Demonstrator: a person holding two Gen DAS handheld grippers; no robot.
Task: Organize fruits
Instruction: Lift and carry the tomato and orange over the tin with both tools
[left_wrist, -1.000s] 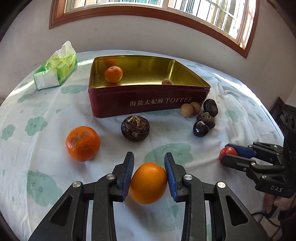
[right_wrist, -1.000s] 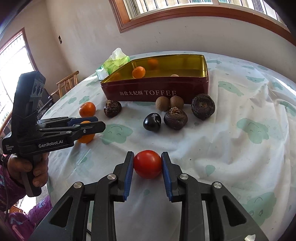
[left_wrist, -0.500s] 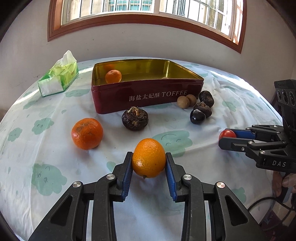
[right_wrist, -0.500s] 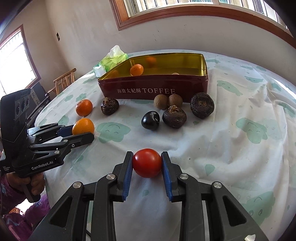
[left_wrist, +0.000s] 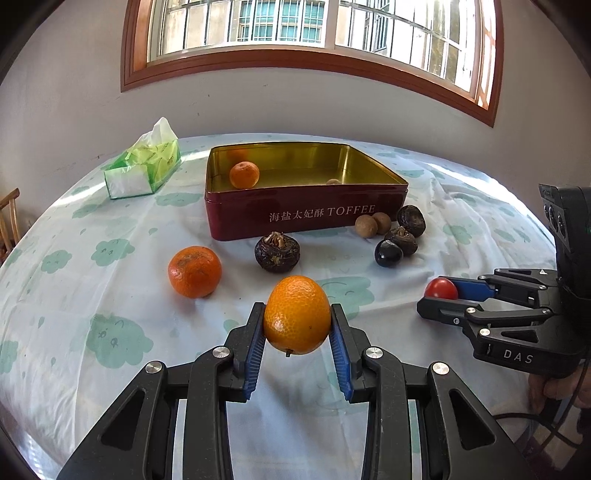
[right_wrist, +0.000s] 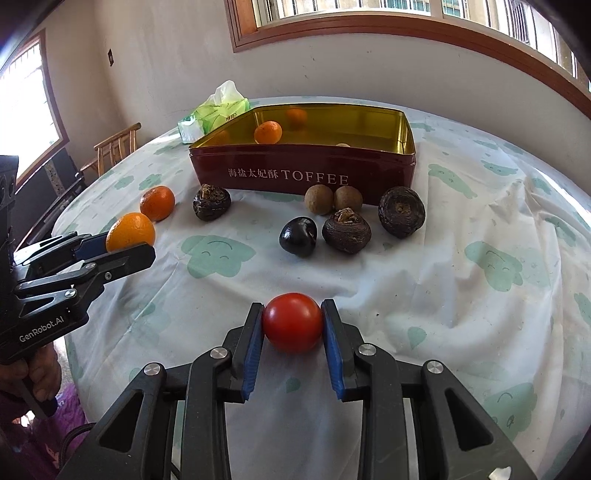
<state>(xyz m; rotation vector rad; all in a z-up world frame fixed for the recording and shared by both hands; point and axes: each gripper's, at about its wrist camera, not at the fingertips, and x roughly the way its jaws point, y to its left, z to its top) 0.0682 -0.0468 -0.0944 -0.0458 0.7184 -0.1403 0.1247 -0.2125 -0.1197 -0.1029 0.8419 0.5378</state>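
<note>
Step in hand: carriage to the toffee tin (left_wrist: 306, 218). Left gripper (left_wrist: 297, 325) fingers closed on an orange (left_wrist: 297, 314); right gripper (right_wrist: 293, 323) fingers closed on a tomato (right_wrist: 293, 321). Both are held short of the tin; release above its open interior is called for next.

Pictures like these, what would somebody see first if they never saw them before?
Probably the two fruits pinched up front: a bright orange in the left gripper, and a shiny red tomato in the right gripper. Behind them on the table sits a dark red tin marked TOFFEE, gold inside, with a small orange fruit in it and dark, knobbly fruits scattered in front.
</note>
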